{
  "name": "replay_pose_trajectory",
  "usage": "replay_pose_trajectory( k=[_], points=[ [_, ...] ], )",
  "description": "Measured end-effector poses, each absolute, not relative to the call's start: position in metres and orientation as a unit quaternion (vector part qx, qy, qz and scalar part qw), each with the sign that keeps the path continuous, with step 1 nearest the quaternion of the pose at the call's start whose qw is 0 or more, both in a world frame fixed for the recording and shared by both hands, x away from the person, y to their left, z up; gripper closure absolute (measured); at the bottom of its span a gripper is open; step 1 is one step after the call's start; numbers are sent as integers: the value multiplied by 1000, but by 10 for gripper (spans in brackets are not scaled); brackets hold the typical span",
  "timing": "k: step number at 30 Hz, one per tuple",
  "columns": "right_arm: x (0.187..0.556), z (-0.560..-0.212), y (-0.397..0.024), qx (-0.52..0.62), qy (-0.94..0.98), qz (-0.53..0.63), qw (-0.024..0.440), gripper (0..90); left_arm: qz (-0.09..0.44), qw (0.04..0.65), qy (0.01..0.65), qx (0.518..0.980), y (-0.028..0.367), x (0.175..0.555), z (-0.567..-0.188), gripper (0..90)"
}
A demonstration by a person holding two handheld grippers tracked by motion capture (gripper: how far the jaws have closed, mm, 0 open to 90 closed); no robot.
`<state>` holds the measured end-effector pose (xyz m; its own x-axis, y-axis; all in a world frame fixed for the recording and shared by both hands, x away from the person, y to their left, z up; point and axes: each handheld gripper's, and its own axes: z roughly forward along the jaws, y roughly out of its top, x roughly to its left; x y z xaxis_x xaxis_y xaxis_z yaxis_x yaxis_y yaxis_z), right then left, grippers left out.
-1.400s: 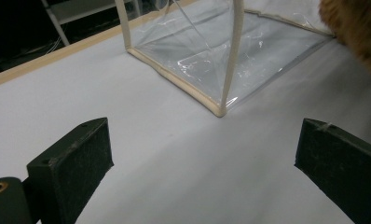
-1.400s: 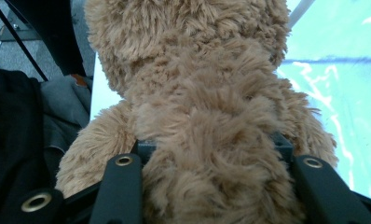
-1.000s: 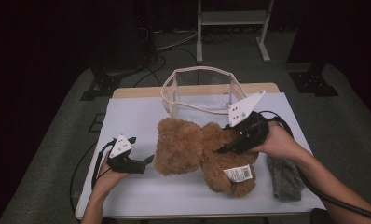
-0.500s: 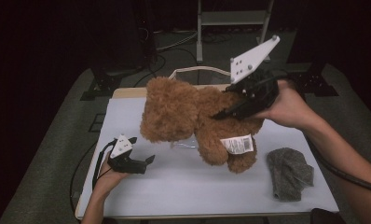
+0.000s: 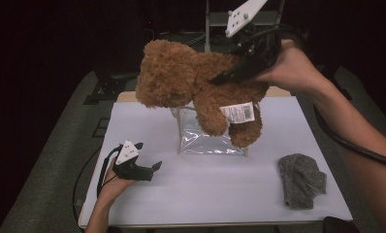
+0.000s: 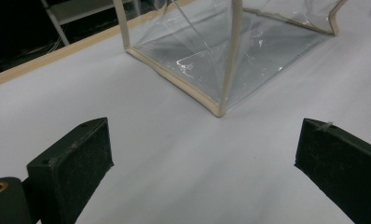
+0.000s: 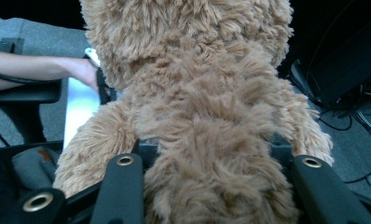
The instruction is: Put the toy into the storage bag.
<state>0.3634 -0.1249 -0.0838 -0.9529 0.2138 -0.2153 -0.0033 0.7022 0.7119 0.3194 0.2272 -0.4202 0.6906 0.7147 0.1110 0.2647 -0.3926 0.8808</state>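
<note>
A brown teddy bear [image 5: 181, 82] hangs in the air above a clear plastic container [image 5: 205, 138] that stands mid-table. My right gripper [image 5: 225, 77] is shut on the bear's body from the right, and a white label [image 5: 237, 112] dangles by its legs. In the right gripper view the bear's fur [image 7: 197, 93] bulges between the two black jaws of the right gripper [image 7: 211, 186]. My left gripper [image 5: 150, 170] rests low at the table's front left, open and holding nothing. In the left gripper view the left gripper [image 6: 202, 172] faces a corner of the container [image 6: 230, 56].
A crumpled grey cloth [image 5: 301, 179] lies at the front right of the white table [image 5: 220, 199]. A metal rack and cables stand on the dark floor behind the table. The person's right forearm reaches in from the lower right.
The right gripper has lifted the bear off the table and carried it up over the clear container. The grey cloth now lies in plain sight. The left gripper has stayed put.
</note>
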Motion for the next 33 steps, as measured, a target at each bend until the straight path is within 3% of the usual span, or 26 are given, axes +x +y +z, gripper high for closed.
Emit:
replay_pose_trajectory(
  k=[21,33],
  points=[
    [475,-91,-97,115,913,361,154,546,244,466,309,792,231,321,-419,31],
    [493,-131,-91,130,919,347,134,544,241,461,311,795,232,322,-422,31]
  ],
)
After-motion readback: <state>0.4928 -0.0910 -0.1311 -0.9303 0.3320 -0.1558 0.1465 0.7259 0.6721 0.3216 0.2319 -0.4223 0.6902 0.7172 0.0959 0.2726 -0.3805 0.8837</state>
